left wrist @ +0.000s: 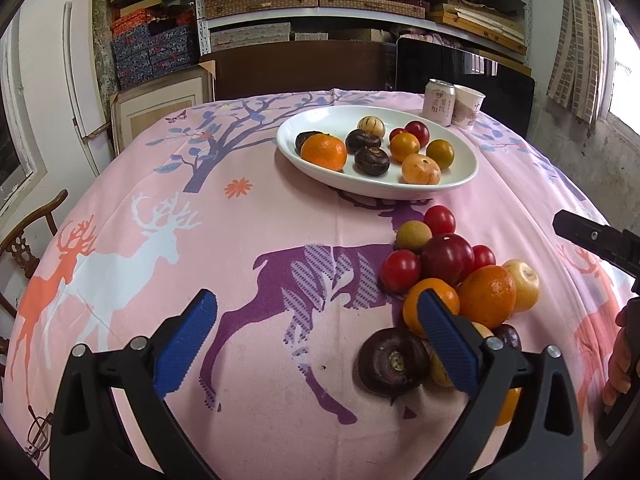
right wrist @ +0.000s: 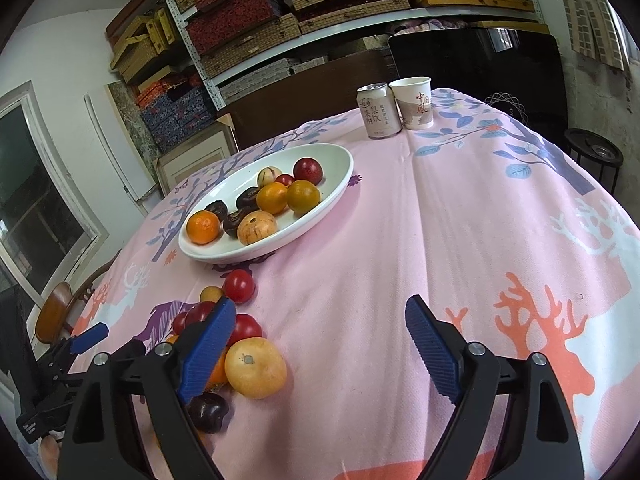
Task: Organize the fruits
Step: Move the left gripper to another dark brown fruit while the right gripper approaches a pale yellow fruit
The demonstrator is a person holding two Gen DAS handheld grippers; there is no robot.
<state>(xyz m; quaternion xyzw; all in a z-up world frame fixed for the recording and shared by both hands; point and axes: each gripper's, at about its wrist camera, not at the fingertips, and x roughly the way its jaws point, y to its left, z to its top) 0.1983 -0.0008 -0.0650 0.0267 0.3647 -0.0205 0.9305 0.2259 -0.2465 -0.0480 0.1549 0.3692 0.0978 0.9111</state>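
Left gripper (left wrist: pixel 316 336) spread wide, nothing between the blue pads, only pink tablecloth (left wrist: pixel 248 220); its right finger sits in front of the loose fruit pile (left wrist: pixel 448 264) on the near right. Right gripper (right wrist: pixel 320 344) gaping too, nothing held, bare cloth in the gap, its left finger overlapping that same pile. Far off, the white dish (left wrist: pixel 304 128) holds more fruit, with a can (left wrist: pixel 439 102) and paper cup (left wrist: pixel 469 106) beyond it.
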